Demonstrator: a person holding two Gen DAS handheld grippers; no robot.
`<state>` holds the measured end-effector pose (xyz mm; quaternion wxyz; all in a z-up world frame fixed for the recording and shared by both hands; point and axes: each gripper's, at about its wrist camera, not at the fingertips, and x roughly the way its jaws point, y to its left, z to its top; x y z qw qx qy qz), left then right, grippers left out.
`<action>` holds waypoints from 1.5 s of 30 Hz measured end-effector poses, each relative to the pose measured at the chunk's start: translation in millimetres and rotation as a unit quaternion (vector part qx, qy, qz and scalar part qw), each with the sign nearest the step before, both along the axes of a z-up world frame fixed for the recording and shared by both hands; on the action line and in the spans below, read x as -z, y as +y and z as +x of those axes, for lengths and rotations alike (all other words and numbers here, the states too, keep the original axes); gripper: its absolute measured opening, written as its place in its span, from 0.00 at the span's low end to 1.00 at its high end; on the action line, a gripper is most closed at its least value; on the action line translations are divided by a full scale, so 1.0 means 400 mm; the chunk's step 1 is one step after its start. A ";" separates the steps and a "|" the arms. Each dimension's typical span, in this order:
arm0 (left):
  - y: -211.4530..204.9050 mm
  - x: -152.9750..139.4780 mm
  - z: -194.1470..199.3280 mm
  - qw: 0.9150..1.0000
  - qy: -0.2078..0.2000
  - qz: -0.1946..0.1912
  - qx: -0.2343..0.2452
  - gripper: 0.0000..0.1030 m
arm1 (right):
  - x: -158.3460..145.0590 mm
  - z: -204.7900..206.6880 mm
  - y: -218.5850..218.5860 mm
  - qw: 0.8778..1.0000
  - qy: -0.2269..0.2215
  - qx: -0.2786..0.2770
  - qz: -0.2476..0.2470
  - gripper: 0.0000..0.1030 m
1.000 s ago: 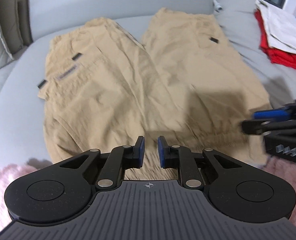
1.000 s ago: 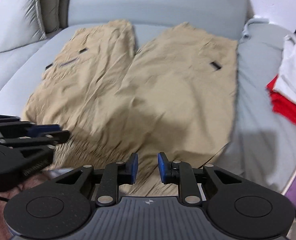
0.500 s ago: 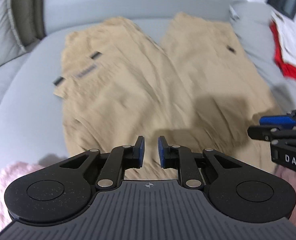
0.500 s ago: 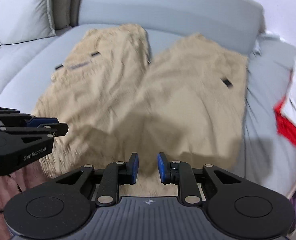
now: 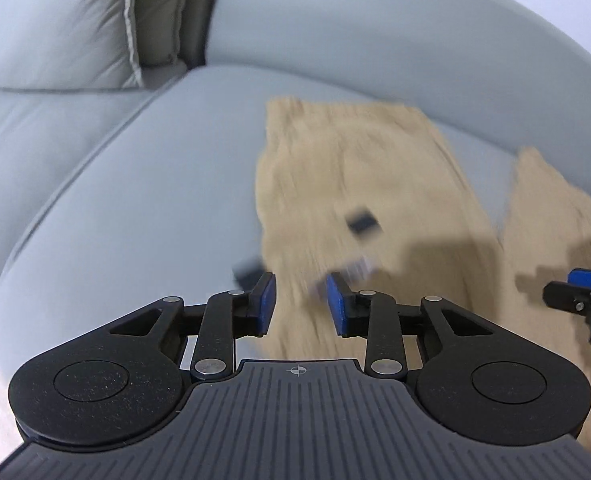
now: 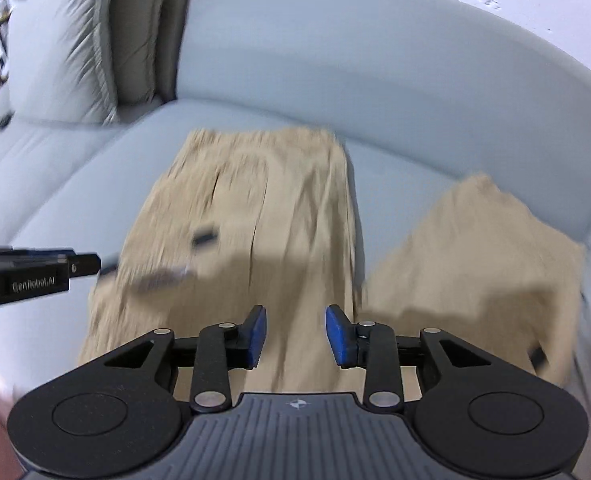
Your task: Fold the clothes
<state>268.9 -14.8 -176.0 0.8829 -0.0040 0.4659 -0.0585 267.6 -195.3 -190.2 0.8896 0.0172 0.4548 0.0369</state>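
Tan trousers [image 5: 359, 184] spread on grey sofa [image 5: 135, 184] | left claw [image 5: 300, 304] held apart, empty | right claw [image 6: 294, 334] held apart, empty

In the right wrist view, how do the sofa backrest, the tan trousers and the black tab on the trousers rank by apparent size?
1. Sofa backrest and tan trousers: too alike to rank.
2. Black tab, by far the smallest.

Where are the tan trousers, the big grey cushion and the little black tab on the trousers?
Tan crumpled trousers [image 6: 255, 200]: right wrist view, middle of the left leg.
Big grey sofa cushion [image 5: 55, 24]: left wrist view, its front face.
Small black tab [image 5: 361, 220]: left wrist view, blurred centre of the tab.
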 end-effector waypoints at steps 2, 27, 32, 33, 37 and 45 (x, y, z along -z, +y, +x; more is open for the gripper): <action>-0.013 0.023 0.085 1.000 -0.014 -0.001 0.017 0.33 | 0.018 0.078 -0.007 1.000 -0.009 0.006 0.006 0.31; -0.059 0.115 0.090 0.996 0.028 0.002 0.089 0.09 | 0.145 0.090 0.025 0.994 -0.016 -0.099 0.036 0.04; -0.087 0.195 0.010 0.989 0.081 0.040 0.115 0.10 | 0.238 0.044 0.044 0.994 0.043 -0.100 -0.011 0.00; -0.084 0.206 0.011 0.990 0.080 0.040 0.111 0.10 | 0.251 0.037 0.036 0.994 0.048 -0.099 -0.027 0.00; -0.076 0.185 0.018 0.992 0.088 0.034 0.088 0.06 | 0.192 -0.010 -0.029 0.996 0.056 -0.052 -0.056 0.00; -0.108 0.044 -0.173 0.987 0.079 -0.018 0.136 0.06 | 0.080 -0.196 0.022 0.995 0.039 -0.091 0.032 0.05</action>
